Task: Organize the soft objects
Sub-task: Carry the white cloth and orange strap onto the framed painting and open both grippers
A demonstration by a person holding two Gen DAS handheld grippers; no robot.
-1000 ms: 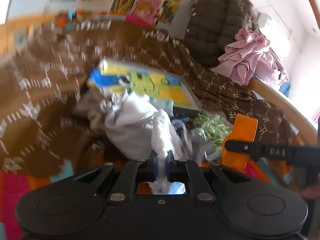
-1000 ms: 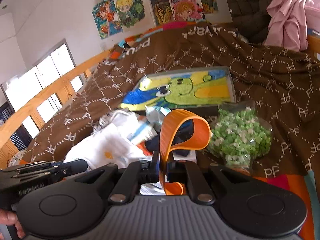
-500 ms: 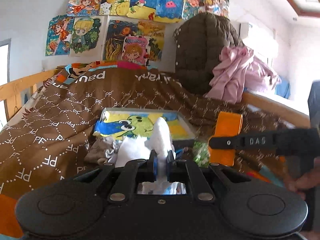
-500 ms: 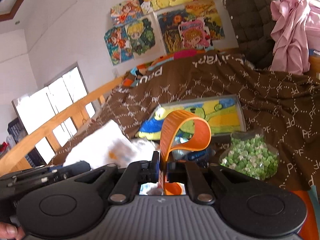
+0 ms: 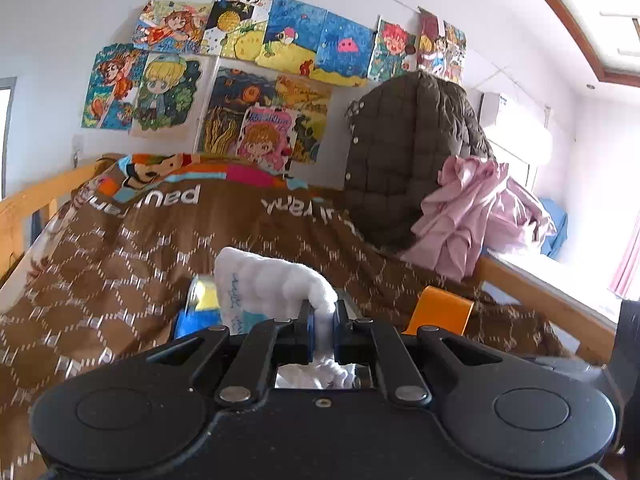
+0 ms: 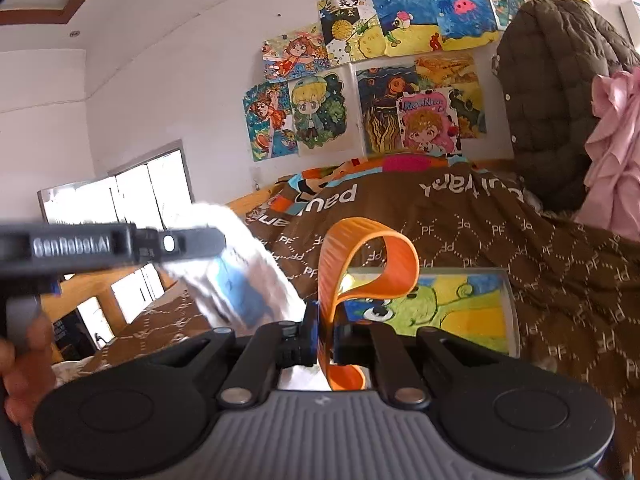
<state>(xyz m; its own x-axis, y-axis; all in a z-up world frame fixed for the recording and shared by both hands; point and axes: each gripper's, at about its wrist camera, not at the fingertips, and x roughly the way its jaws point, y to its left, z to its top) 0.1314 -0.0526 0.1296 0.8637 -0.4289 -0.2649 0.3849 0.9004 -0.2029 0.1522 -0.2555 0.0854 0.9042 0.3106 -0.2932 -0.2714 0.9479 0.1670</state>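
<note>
My left gripper (image 5: pixel 323 326) is shut on a fluffy white cloth (image 5: pixel 264 290) with blue print, held up over the brown bed cover (image 5: pixel 120 264). The right wrist view shows that same white cloth (image 6: pixel 240 280) blurred at the left, under the left gripper's black body (image 6: pixel 108 244) with a hand below it. My right gripper (image 6: pixel 325 334) is shut on a curled orange strap (image 6: pixel 370 258), raised above the colourful framed picture (image 6: pixel 452 304) lying on the bed. From the left wrist view the orange strap (image 5: pixel 440 310) shows at the right.
A wooden bed rail (image 5: pixel 28 208) runs along the left and another rail (image 5: pixel 532 292) on the right. A dark quilted jacket (image 5: pixel 412 156) and a pink garment (image 5: pixel 476 212) hang at the back right. Drawings (image 5: pixel 280 40) cover the wall. A window (image 6: pixel 120 200) is at the left.
Both grippers have risen with their loads: the white cloth left the pile and now hangs in the air, the orange strap went up too. The green-filled bag and the pile dropped out of view.
</note>
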